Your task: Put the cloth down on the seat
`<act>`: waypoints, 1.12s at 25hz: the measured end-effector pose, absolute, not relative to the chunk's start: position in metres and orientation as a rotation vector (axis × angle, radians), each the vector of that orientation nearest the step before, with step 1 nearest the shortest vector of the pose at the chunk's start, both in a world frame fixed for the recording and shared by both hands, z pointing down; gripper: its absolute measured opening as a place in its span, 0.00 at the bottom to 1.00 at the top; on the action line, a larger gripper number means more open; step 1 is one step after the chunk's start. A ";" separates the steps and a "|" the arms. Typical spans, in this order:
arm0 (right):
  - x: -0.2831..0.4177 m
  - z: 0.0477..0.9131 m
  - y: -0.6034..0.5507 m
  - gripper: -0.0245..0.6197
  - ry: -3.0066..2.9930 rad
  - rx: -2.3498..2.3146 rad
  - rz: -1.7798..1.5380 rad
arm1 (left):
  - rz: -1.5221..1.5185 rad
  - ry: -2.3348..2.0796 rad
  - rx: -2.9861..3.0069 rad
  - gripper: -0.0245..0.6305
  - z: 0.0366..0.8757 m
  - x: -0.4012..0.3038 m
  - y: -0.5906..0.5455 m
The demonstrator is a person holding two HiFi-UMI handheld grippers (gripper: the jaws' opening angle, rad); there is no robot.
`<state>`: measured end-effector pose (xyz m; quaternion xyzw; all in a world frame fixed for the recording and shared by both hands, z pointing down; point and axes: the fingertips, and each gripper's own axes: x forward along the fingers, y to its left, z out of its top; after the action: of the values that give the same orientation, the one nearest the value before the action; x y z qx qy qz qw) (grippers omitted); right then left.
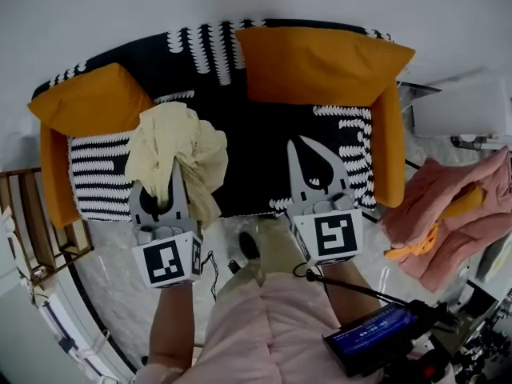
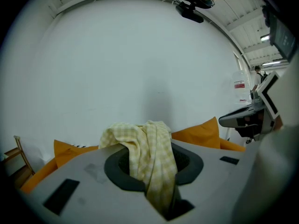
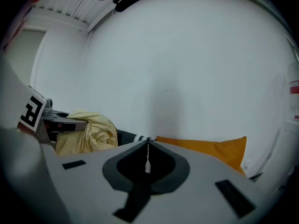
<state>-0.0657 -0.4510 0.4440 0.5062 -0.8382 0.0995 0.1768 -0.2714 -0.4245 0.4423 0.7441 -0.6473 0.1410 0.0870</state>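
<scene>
A pale yellow checked cloth (image 1: 178, 145) hangs bunched from my left gripper (image 1: 174, 170), which is shut on it above the left half of the seat (image 1: 256, 150), a sofa with a black and white patterned cover. In the left gripper view the cloth (image 2: 150, 158) drapes over the closed jaws and hides their tips. My right gripper (image 1: 296, 142) is shut and holds nothing; it hovers over the right half of the seat near its front edge. The right gripper view shows its closed tips (image 3: 148, 143) and the cloth (image 3: 88, 132) off to the left.
Orange cushions lie at the seat's back right (image 1: 320, 62) and left end (image 1: 88, 102). A pile of pink fabric (image 1: 456, 206) sits to the right, a wooden rack (image 1: 32, 222) to the left. A white wall stands behind the sofa.
</scene>
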 end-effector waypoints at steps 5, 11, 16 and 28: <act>-0.059 0.484 -0.472 0.05 -2.357 1.409 0.332 | 0.484 -1.899 2.225 0.20 0.487 -0.264 -0.460; -0.060 0.520 -0.486 0.05 -2.328 1.376 0.389 | 0.572 -1.826 2.197 0.23 0.546 -0.259 -0.479; -0.058 0.530 -0.495 0.05 -2.318 1.376 0.398 | 0.642 -1.769 2.182 0.25 0.578 -0.252 -0.492; -0.053 0.553 -0.503 0.05 -2.253 1.354 0.450 | 0.791 -1.576 2.047 0.51 0.654 -0.242 -0.505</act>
<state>-0.0533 -0.5026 0.5533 0.4935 -0.8211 0.1639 0.2354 -0.2420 -0.5049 0.6535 0.7395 -0.5694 0.2855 0.2179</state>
